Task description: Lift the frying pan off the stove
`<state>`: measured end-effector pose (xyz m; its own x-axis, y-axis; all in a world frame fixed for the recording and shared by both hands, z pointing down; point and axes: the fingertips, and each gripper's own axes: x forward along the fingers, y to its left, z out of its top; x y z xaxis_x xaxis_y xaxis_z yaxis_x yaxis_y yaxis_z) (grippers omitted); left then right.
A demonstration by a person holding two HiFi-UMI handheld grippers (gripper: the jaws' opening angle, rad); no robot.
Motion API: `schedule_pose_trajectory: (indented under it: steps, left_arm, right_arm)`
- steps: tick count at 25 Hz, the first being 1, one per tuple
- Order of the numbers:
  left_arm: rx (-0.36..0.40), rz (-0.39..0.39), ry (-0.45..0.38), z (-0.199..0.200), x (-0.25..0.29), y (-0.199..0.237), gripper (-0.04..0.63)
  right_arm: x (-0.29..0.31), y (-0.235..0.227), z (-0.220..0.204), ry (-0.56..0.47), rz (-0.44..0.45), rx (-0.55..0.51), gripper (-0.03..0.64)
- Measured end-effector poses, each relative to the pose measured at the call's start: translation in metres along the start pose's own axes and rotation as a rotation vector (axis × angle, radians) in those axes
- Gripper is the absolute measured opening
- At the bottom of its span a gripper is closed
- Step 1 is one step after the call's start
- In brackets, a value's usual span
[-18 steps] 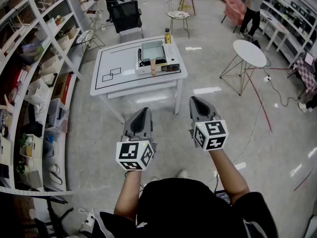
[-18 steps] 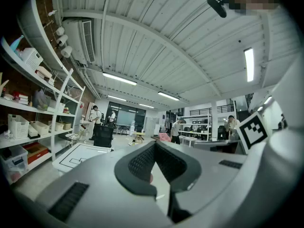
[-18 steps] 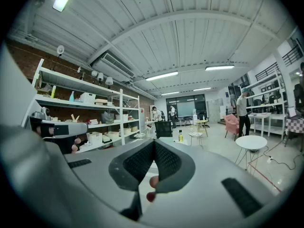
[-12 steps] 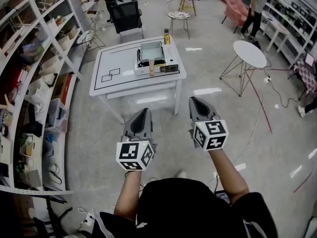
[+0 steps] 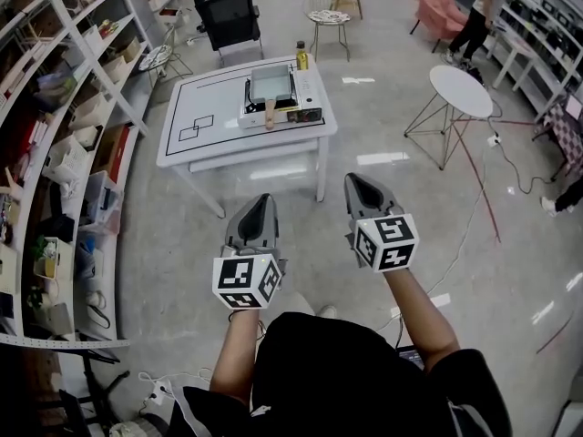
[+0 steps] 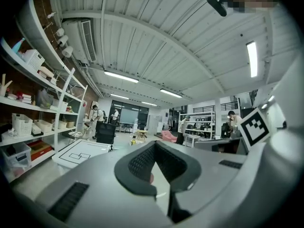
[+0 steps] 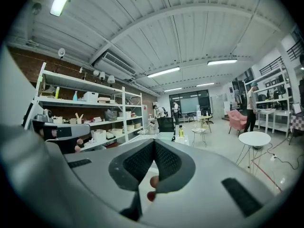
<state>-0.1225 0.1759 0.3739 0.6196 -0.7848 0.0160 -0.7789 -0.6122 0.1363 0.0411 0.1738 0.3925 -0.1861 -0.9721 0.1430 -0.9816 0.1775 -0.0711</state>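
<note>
Approach step, pan not yet reached. The person stands on open floor, well apart from the white table (image 5: 219,126). A square frying pan (image 5: 271,84) sits on the portable stove (image 5: 308,94) at the table's right side. Its wooden handle (image 5: 270,115) points toward the person, with a yellow bottle (image 5: 301,55) just behind the stove. Left gripper (image 5: 262,203) and right gripper (image 5: 357,185) are held about level, side by side. Both have jaws closed tip to tip, with nothing between them. Likely next: walk up, open a gripper, line it up on the handle.
</note>
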Motion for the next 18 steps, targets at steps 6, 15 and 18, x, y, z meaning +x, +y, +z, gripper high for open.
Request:
schedule_pose_trajectory:
  steps: [6,15,18]
  left_arm:
    - [0.013,0.027,0.011,-0.007,0.011,0.002,0.008]
    - [0.008,0.031,0.023,-0.012,0.051,0.018,0.008]
    - [0.005,0.036,0.024,-0.011,0.071,0.029,0.008]
  right_arm:
    - [0.006,-0.011,-0.004,0.008,0.007,0.005,-0.003]
    - [0.041,-0.03,-0.005,0.02,0.006,-0.004,-0.003]
    - [0.062,-0.039,-0.003,0.026,0.006,0.001,-0.003]
